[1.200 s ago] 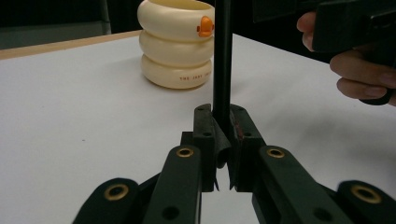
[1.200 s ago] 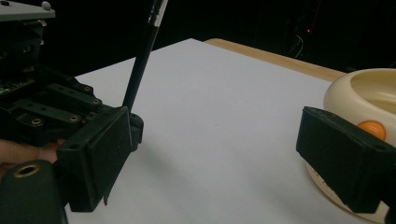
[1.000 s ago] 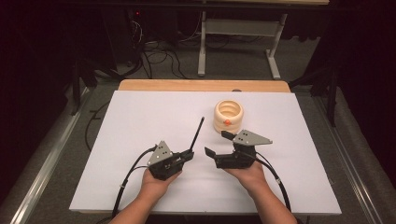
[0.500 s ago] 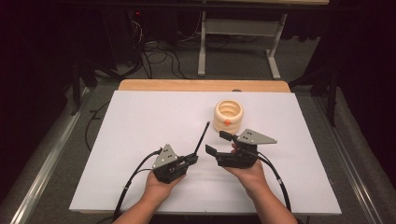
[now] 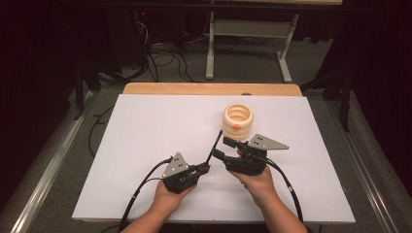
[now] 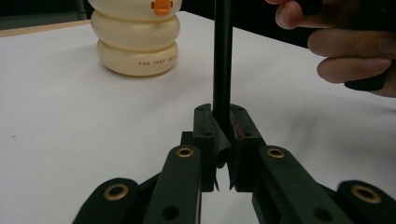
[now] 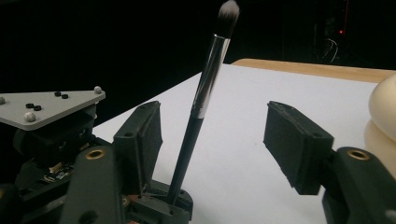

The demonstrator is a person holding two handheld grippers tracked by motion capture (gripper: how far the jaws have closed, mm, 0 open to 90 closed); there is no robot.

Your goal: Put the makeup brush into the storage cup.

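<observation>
Tabletop in the high view carries a cream ringed holder with an orange beak, and nearer the person the left claw clamps the handle end of a black makeup brush that slants up toward the right claw. Left gripper view shows the brush handle pinched tight between the pads, with the holder standing beyond. Right gripper view has the brush rising between jaws that have just been closing yet stand apart from it, not touching.

- The left black two-jaw gripper sits low in the person's left hand, jaws clamped tight on a thin black brush handle.
- The right black two-jaw gripper, in the right hand, has just been closing, its jaws apart around that handle.
</observation>
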